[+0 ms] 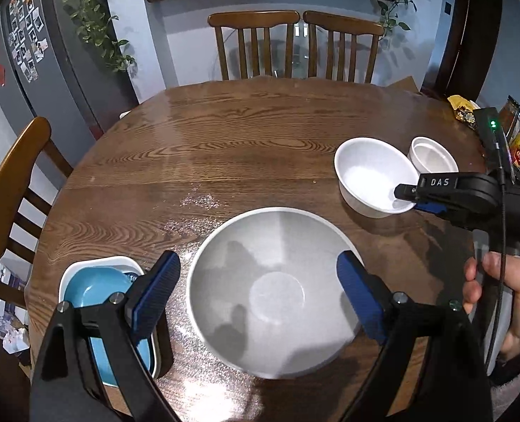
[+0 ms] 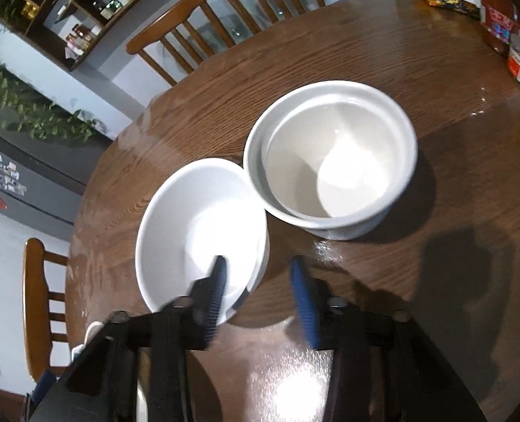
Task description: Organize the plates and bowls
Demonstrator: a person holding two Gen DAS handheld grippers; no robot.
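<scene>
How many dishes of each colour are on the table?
White: 4, the large bowl, medium bowl, straight-sided bowl (possibly a nested pair) and white square dish.
Blue: 1, the blue square dish nested in the white one.
Total: 5.

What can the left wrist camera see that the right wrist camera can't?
Only the left wrist view shows the big white bowl between the open left gripper fingers, the blue dish stacked in a white square dish, and the fridge.

Only the right wrist view shows that the small white bowl has another bowl nested inside, plus a red-labelled jar.

Both show the medium white bowl, the right gripper straddling its rim, and the round wooden table.
</scene>
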